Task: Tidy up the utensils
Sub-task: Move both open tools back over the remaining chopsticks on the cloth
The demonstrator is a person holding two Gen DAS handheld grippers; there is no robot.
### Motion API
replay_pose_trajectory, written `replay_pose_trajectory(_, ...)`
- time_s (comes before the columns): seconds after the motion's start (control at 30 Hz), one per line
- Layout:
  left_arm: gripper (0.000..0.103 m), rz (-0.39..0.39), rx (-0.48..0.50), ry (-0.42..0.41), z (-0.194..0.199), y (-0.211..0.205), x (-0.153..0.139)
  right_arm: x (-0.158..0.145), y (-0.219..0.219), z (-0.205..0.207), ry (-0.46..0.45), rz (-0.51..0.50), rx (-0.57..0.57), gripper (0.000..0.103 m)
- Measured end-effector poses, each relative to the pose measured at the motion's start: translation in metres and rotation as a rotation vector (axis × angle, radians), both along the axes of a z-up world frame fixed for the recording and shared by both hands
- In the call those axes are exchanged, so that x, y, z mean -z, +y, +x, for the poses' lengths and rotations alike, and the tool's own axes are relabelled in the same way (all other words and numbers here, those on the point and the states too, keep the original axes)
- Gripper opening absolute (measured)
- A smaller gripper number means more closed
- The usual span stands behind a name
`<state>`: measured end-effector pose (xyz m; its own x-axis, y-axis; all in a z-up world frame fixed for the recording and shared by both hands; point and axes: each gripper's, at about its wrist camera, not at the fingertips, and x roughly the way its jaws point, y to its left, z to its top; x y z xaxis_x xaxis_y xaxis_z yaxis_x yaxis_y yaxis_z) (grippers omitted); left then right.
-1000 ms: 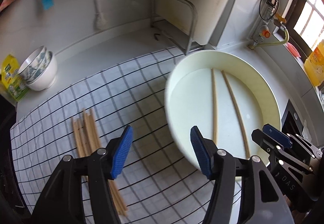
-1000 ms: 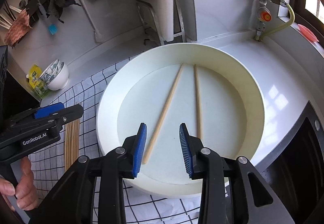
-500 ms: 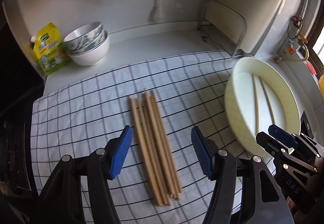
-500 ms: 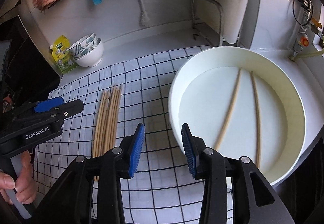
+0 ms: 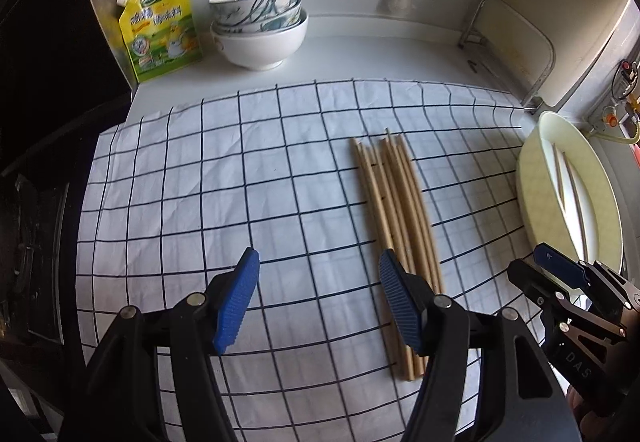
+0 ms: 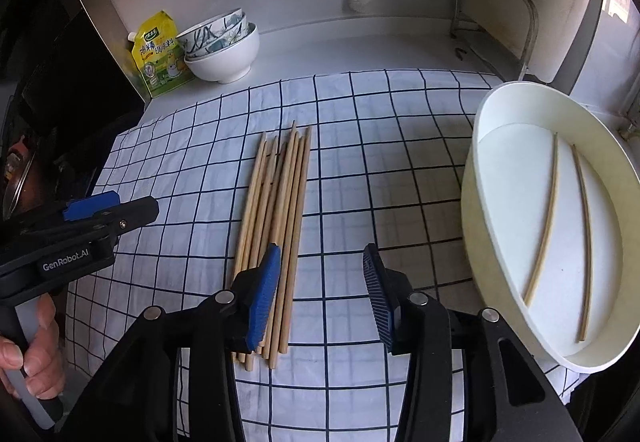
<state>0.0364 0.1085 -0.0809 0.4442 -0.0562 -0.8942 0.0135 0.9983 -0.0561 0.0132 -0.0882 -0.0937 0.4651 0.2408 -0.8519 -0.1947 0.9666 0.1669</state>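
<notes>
Several wooden chopsticks [image 5: 394, 194] [image 6: 280, 198] lie bundled side by side on a white cloth with a dark grid [image 5: 240, 178] [image 6: 380, 162]. A round cream tray [image 5: 532, 198] [image 6: 480, 202] at the right holds two chopsticks [image 6: 550, 218]. My left gripper [image 5: 316, 298] hovers open over bare cloth, just left of the bundle's near ends. My right gripper [image 6: 322, 298] is above the cloth with its jaws opening; its left finger covers the bundle's near part and nothing lies between the pads. The right gripper [image 5: 560, 274] also shows in the left wrist view, the left gripper [image 6: 108, 214] in the right.
Stacked bowls [image 5: 260, 30] [image 6: 222, 46] and a yellow pouch [image 5: 162, 26] [image 6: 158, 54] stand on the counter behind the cloth. A metal rack [image 5: 516, 42] [image 6: 496, 18] is at the back right. A dark stove area [image 5: 36, 242] borders the cloth's left edge. A hand [image 6: 32, 354] grips the left tool.
Both grippers swept left from above the tray to above the cloth by the chopstick bundle. The right gripper's jaws have widened. The two chopsticks stay in the tray.
</notes>
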Motion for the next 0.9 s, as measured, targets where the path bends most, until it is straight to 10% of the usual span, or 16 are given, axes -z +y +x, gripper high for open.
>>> replay_pose_trajectory(0.9, 0.07, -0.027, 0.039, 0.044, -0.004, -0.006, 0.061, 0.069, 0.022, 0.011, 0.053, -0.056, -0.001, 0.045)
